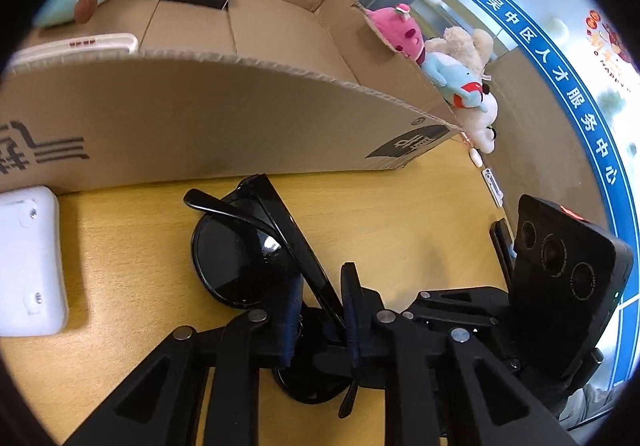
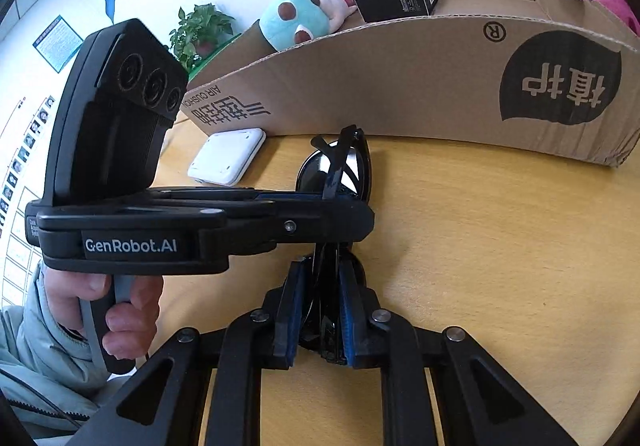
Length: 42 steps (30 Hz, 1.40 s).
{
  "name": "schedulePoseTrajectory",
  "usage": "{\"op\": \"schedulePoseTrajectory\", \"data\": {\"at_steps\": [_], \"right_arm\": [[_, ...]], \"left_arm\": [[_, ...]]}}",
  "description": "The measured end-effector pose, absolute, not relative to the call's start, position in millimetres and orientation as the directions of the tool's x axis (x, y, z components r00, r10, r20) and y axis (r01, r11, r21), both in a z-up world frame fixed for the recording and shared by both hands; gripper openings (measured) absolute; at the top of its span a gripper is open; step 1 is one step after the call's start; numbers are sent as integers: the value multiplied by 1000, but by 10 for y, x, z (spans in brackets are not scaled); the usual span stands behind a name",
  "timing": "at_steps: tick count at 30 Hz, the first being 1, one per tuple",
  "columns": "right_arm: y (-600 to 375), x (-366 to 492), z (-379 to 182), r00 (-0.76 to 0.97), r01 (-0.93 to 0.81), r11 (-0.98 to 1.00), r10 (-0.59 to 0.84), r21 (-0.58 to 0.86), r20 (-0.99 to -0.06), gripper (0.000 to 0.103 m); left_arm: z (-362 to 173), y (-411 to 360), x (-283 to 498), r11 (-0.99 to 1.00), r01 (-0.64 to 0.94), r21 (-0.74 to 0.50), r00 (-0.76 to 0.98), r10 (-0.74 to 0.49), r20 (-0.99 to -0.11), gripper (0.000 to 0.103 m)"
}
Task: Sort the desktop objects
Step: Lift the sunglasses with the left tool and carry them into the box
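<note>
Sunglasses [image 1: 240, 254] between both grippers' fingers [image 2: 294, 310]

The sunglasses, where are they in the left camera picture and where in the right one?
Left wrist view: the black sunglasses lie low in the middle on the yellow table, between the left gripper fingers.
Right wrist view: the sunglasses sit in the middle, running down between the right gripper fingers.
Shared landmark: the cardboard box stands just behind them in both views.
</note>
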State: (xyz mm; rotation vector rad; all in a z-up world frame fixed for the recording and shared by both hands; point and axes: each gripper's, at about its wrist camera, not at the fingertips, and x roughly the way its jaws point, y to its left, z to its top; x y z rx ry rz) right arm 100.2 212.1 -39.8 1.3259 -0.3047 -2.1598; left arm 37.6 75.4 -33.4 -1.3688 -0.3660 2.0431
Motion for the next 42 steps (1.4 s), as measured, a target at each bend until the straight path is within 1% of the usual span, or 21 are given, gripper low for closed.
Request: {"op": "schedulePoseTrajectory", "data": {"at_steps": [5,7,17,23,25,30,32,35,38,42], "right_arm": [[2092,1038,-260,-366,383,-791,-604,476,-708,13],[2093,1059,-130,-388,402,-785,-613,472,-688,11],[2135,974,572,-514,470,-779,-624,415,-589,11],[2240,694,1049,-594,494,-797,-601,346,-535,11],[2296,536,1156,-601,497,-795,-604,347,-524,11],[2426,107,1441,-624,493,-808,-587,323,-516,11],[2440,-40,1532,-636,488,-819,-570,302,-520,11],[2532,-337,1586,-632,473,-822,-568,319,-528,11],[2632,-687,1529,-615,445,-823,-567,352,-548,11],[2760,-1207,1323,-580,392,-834,-552,389,-599,11]], "left_arm": [[-80,723,445,-758,-394,-520,-307,642,-703,10],[82,717,460,-759,-413,-503,-329,639,-695,10],[919,833,282,-748,-540,-387,-427,639,-640,8],[1369,907,-59,-729,-585,-355,-465,660,-591,8],[1510,951,-216,-728,-592,-346,-474,662,-581,8],[1782,1064,-579,-718,-604,-346,-480,675,-560,8],[1848,1112,-733,-714,-606,-350,-478,679,-557,8],[1863,1185,-1009,-713,-600,-364,-466,681,-565,8],[1764,1253,-1369,-719,-571,-396,-445,676,-587,8],[1517,1362,-1843,-732,-520,-441,-411,667,-622,8]]}}
